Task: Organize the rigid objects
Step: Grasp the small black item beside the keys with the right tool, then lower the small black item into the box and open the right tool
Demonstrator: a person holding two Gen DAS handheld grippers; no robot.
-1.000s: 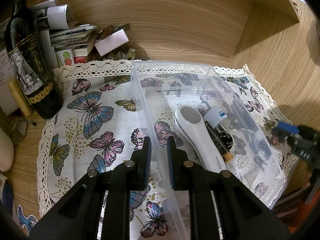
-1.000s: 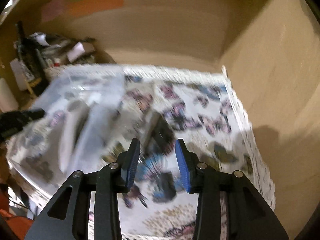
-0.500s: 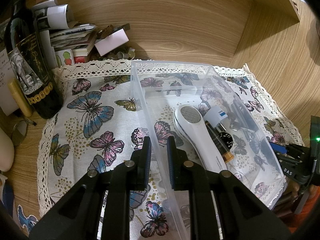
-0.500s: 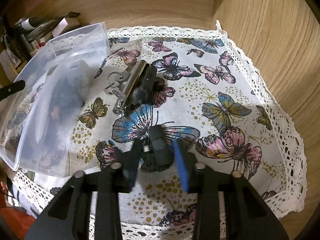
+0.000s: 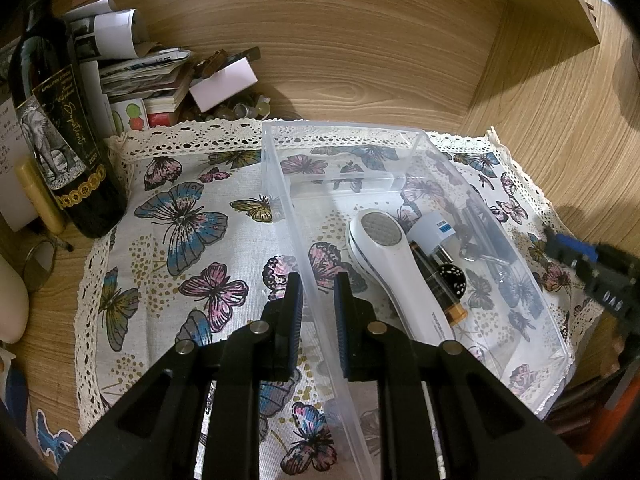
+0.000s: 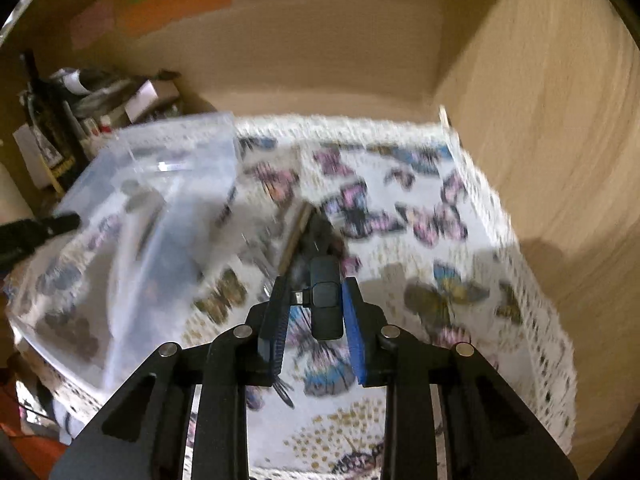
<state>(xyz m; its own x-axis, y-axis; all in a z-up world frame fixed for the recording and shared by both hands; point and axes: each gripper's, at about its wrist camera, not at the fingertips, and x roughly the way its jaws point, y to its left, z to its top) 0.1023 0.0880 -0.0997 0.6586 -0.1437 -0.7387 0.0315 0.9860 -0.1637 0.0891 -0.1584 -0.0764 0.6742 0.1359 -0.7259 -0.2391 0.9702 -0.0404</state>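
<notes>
The right gripper (image 6: 313, 320) is closed on a small black device (image 6: 326, 300), which stands between its two blue pads in the lower middle of the right wrist frame. The left gripper (image 5: 316, 320) clamps the near left wall of the clear plastic bin (image 5: 280, 184), one finger outside and one inside, so the bin is held steady.

In the bin, right of centre in the left wrist frame, lie a white handheld appliance (image 5: 394, 264), a white plug adapter (image 5: 434, 234) and a dark cylindrical item (image 5: 438, 286). A metal tube (image 6: 296, 236) lies on the butterfly cloth (image 5: 192, 240) beyond the held device.

The step in hand seems to be carrying the device to the bin. To do it well, I think the right gripper should come over the rim from above, lower the device into a free part of the floor, and release only when it is low. The left one should keep the wall firm.

The right wrist frame is strongly blurred, so the exact shape of the device and the things near the tube are hard to tell. The far right edge of the left wrist frame shows only a part of the other tool
</notes>
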